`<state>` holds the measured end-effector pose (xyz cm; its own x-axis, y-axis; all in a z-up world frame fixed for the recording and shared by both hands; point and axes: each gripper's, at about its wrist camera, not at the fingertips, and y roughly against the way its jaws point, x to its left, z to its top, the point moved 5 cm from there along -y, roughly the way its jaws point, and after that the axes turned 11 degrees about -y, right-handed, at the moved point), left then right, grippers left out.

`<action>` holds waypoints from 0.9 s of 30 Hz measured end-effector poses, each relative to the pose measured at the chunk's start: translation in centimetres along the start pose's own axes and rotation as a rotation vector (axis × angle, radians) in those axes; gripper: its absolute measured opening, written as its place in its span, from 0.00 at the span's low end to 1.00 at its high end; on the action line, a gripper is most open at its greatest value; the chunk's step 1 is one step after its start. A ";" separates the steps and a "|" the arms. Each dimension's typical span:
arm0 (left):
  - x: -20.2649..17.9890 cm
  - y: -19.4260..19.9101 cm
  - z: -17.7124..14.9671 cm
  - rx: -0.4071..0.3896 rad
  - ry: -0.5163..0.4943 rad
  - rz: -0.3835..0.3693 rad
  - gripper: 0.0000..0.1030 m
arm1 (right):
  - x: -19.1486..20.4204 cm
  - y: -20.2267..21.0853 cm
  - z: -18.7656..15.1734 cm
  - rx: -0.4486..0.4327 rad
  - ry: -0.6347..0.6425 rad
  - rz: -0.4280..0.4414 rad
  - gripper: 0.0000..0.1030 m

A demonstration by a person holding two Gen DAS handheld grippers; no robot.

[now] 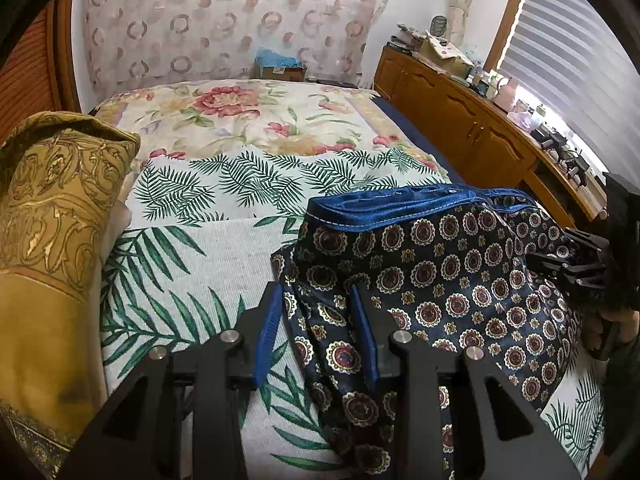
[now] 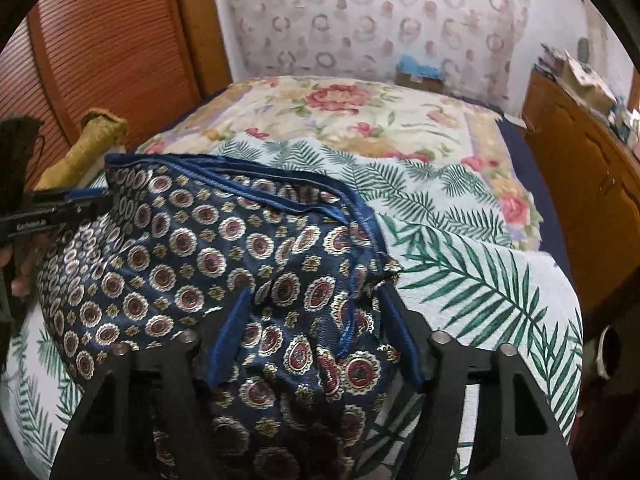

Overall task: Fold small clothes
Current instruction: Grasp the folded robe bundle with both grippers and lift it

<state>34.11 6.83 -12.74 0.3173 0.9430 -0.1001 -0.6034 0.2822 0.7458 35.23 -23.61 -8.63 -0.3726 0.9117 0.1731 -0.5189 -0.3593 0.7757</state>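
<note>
A navy patterned garment (image 1: 440,280) with a bright blue waistband (image 1: 400,204) lies bunched on the near part of the bed (image 1: 248,120), on a white cloth printed with green palm fronds (image 1: 224,248). The left hand-held gripper (image 1: 318,320) stands narrow, with a fold of the garment's left edge pinched between its blue pads. The right hand-held gripper (image 2: 316,320) stands wider, with a heap of the same fabric bulging up between its fingers; whether the pads press on it cannot be told. Beyond the palm cloth a floral bedspread (image 2: 360,104) runs to the far wall. A mustard-gold pillow (image 1: 52,208) crowds the left edge, just beside the palm cloth. Along the right, a wooden cabinet (image 1: 460,116) carries a clutter of small items under a blinded window (image 1: 568,56). A cardboard box (image 1: 280,70) sits at the far end of the bed.
</note>
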 end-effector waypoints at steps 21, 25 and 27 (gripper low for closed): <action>-1.7 2.6 1.0 -0.072 0.044 -0.112 0.03 | 1.1 1.2 -0.4 -0.023 -0.003 0.140 0.11; -2.2 6.6 1.4 -0.154 0.027 -0.111 0.03 | 1.6 2.5 0.0 -0.055 -0.004 0.142 0.10; -2.2 8.7 1.4 -0.194 0.017 -0.100 0.03 | 2.2 3.6 0.4 -0.078 0.000 0.148 0.10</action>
<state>29.19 6.98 -5.07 0.3714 0.9109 -0.1800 -0.6995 0.4020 0.5909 32.88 -22.82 -5.25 -0.4493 0.8477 0.2819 -0.5166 -0.5040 0.6922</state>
